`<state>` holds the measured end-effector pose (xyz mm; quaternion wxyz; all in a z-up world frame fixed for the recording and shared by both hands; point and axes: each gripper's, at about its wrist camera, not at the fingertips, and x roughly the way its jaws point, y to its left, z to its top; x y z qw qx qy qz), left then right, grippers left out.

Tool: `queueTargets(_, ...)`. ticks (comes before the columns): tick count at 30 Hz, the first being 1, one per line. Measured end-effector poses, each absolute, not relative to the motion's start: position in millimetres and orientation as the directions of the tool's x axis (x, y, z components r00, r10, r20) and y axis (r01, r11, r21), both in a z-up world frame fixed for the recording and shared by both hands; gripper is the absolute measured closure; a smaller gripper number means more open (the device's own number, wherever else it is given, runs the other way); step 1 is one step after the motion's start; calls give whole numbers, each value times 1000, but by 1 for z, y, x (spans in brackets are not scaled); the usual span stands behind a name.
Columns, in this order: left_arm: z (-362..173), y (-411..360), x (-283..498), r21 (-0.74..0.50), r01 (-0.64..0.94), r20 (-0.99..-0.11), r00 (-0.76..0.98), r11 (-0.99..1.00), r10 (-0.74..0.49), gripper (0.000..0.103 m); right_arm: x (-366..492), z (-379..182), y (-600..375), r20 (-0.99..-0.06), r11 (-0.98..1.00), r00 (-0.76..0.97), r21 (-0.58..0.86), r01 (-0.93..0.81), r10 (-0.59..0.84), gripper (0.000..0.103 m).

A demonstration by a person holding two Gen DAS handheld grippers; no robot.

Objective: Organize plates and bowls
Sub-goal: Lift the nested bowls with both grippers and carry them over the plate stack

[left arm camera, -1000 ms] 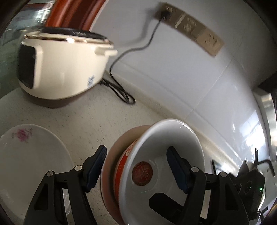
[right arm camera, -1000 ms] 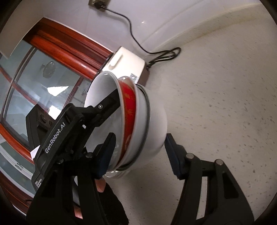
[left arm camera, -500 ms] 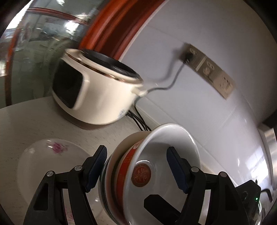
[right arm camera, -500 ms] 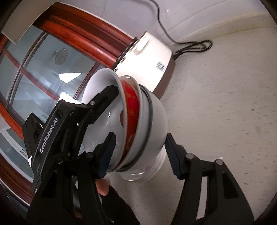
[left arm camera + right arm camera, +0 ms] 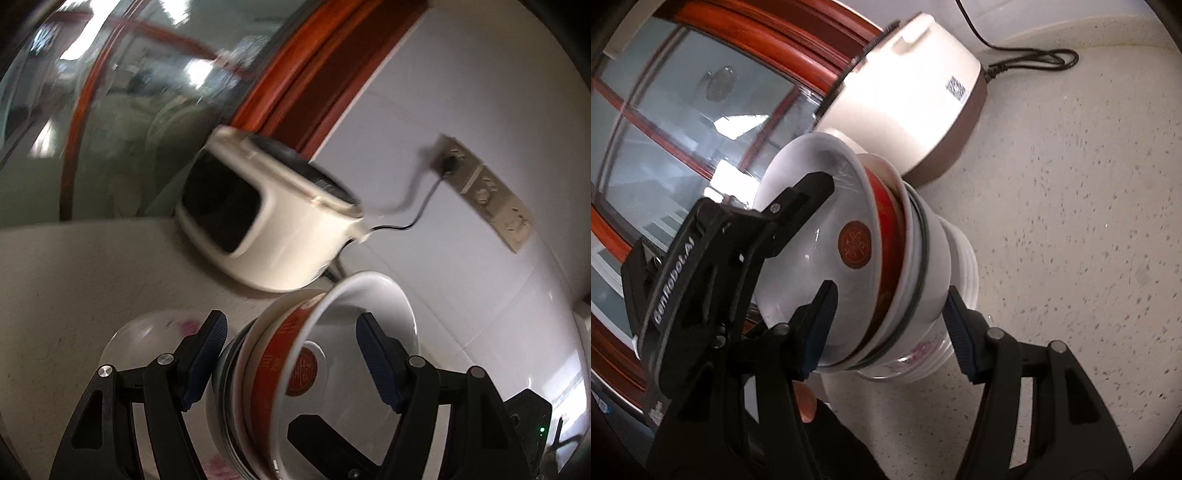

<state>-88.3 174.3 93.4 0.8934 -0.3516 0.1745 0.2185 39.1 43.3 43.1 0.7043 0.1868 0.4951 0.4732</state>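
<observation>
A nested stack of bowls (image 5: 886,254) is tipped on its side, mouths facing left, above the speckled tabletop. The innermost is white with a red round emblem (image 5: 856,244); a red-banded bowl (image 5: 275,354) and white ones follow. Near it lies a white plate (image 5: 147,332) with pink flowers.

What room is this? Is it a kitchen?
Probably a kitchen. A rice cooker sits on a speckled counter, plugged into a wall socket, and a stack of bowls is being carried.
</observation>
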Motion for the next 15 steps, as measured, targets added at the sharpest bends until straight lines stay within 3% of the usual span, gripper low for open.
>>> queueTargets(9,91,185,-99,-585,-516,-454,848,626,275,29,37,42,61,-545,491,54,702,-515,836,40)
queueTargets(15,82,194,-99,-575,-554,-509,818,602,267,29,36,41,68,-571,504,54,672,-543,819,35)
